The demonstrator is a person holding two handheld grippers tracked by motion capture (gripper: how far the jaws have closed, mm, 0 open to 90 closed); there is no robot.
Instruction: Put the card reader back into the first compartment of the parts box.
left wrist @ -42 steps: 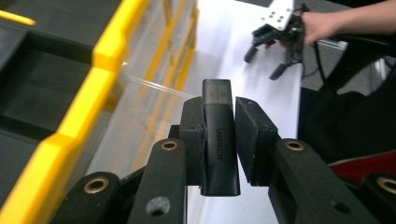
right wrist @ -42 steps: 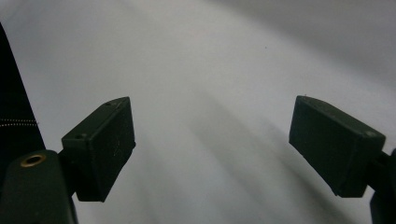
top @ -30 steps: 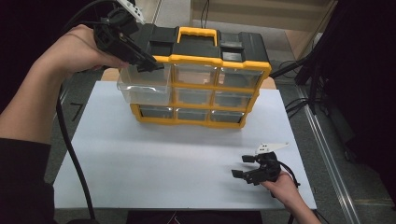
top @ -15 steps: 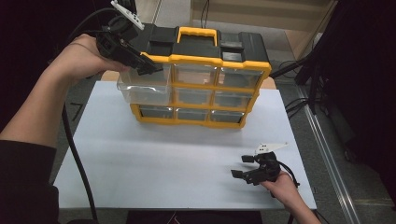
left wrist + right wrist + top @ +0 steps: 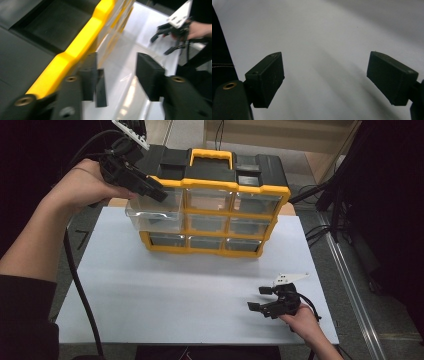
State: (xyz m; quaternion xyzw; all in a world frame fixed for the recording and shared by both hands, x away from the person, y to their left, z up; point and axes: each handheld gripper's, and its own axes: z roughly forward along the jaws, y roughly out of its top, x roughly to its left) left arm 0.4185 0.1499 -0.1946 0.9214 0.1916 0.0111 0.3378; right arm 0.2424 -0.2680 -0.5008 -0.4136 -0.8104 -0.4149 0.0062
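A black and yellow organizer (image 5: 210,184) with rows of clear drawers stands at the back of the white table top (image 5: 175,295). Its top left drawer (image 5: 150,212) is pulled partway out toward the front. My left gripper (image 5: 157,192) hangs over that drawer's top right corner, held steeply by the hand. In the left gripper view the left gripper (image 5: 120,77) is open, with the clear drawer (image 5: 120,60) below the gap and the yellow frame (image 5: 82,35) beside the left jaw. My right gripper (image 5: 257,299) rests open near the table's front right; the right gripper (image 5: 324,80) holds nothing.
A thick black cable (image 5: 80,290) trails from the left gripper down across the table's left edge. Cables and a dark stand (image 5: 345,205) sit off the table's right side. The right gripper (image 5: 170,32) also appears far off in the left gripper view.
The left hand has risen slightly and tipped its gripper steeper over the pulled-out drawer. The right gripper has stayed in place.
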